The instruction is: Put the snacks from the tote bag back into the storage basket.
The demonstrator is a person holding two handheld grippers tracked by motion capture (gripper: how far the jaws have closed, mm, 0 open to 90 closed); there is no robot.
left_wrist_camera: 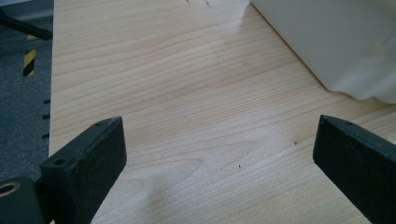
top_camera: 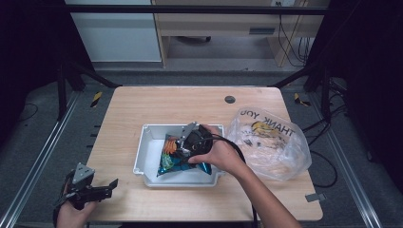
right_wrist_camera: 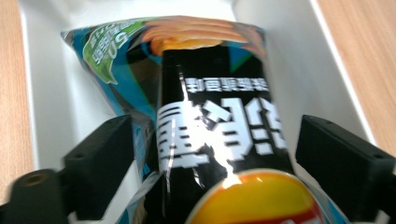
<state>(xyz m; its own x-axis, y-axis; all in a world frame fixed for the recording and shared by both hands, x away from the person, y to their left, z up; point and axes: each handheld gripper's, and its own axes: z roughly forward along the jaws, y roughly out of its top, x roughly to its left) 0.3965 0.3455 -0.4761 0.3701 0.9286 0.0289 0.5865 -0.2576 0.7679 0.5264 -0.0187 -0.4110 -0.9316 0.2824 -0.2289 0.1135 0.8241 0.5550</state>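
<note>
A blue and black chip bag [top_camera: 169, 160] lies in a white tray [top_camera: 148, 159] at the middle of the wooden table [top_camera: 180, 104]. My right gripper [top_camera: 187, 145] is down in the tray over the bag, a hand wrapped around it. In the right gripper view the bag [right_wrist_camera: 116, 51] runs between the two black jaws, which stand wide apart on either side of it, so that gripper [right_wrist_camera: 215, 123] is open. My left gripper [top_camera: 108, 187] hovers at the table's near-left edge. It [left_wrist_camera: 220, 122] is open over bare wood, with the tray's corner [left_wrist_camera: 336, 42] ahead to the right.
A clear plastic "THANK YOU" bag [top_camera: 271, 142] with items inside lies just right of the tray. A dark round grommet [top_camera: 230, 99] sits near the table's far edge. Bare wood stretches left of the tray and along the far side. Black frame posts flank the table.
</note>
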